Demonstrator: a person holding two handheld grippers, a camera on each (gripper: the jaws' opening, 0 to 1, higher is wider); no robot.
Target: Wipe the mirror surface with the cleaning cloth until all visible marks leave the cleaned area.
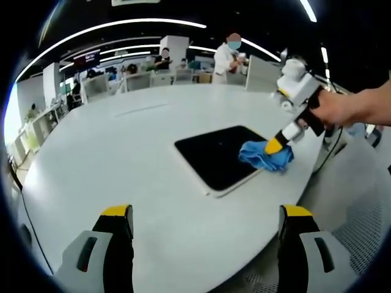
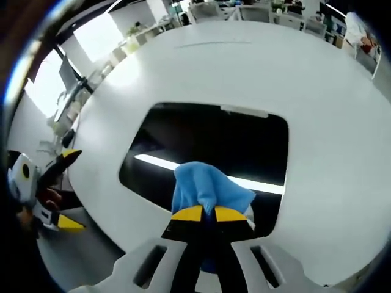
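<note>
**A:** Left gripper view, item by item?

**B:** My left gripper (image 1: 206,227): jaws wide apart, nothing between them, held above the near part of the white table (image 1: 110,152). Mirror (image 1: 215,154): a dark rounded slab lying flat on the table, ahead of my left jaws and a little to their right, well apart from them. Its long axis runs slantwise away from me towards the upper left of this view. Cloth (image 1: 266,155): blue, bunched, sitting on the mirror's right-hand corner. My right gripper (image 1: 276,145): coming in from the right in my hand (image 1: 333,108), tips pressed into the cloth.

**A:** Right gripper view?

**B:** Right gripper (image 2: 203,215): jaws drawn narrow, pinching the cloth (image 2: 206,188), which rests on the mirror's (image 2: 208,143) near edge. The glass spreads forward from the tips, broad side across this view, with ceiling lights reflected in it as a bright streak. I can't pick out marks on it from here. Left gripper (image 2: 64,189) sits off the mirror to the left.

**A:** Which one is nearer the job?

**B:** The right, plainly. I judge the wipe should push forward, away from me, across the glass.
</note>
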